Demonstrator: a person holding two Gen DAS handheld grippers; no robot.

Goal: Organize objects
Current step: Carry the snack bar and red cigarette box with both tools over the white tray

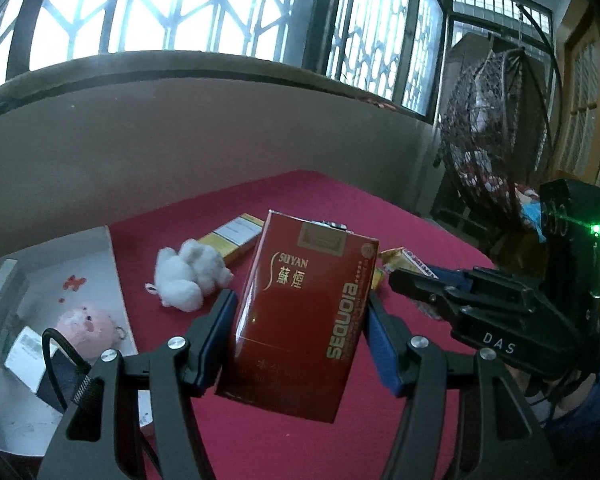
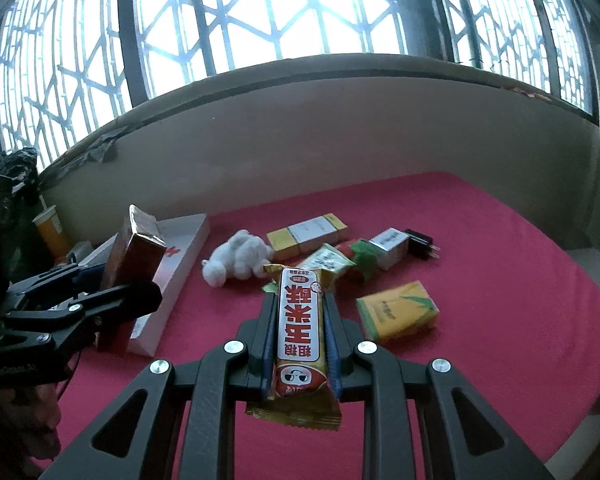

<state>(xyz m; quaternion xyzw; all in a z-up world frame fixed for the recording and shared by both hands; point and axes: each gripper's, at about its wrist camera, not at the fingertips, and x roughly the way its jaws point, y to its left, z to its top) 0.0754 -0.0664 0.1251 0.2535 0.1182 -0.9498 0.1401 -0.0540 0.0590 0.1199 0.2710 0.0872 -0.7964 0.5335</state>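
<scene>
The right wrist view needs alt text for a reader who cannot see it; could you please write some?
The right claw is shut on a yellow snack bar above a red tablecloth. Beyond lie a white plush toy, a yellow box, a tissue pack and a plug adapter. At left, the left claw holds a red carton.

From your right gripper's view, the plush toy (image 2: 240, 258) lies on the table (image 2: 480, 264) at eleven o'clock, the open box (image 2: 172, 280) beyond it at ten, and the tissue pack (image 2: 398, 312) at two.
</scene>
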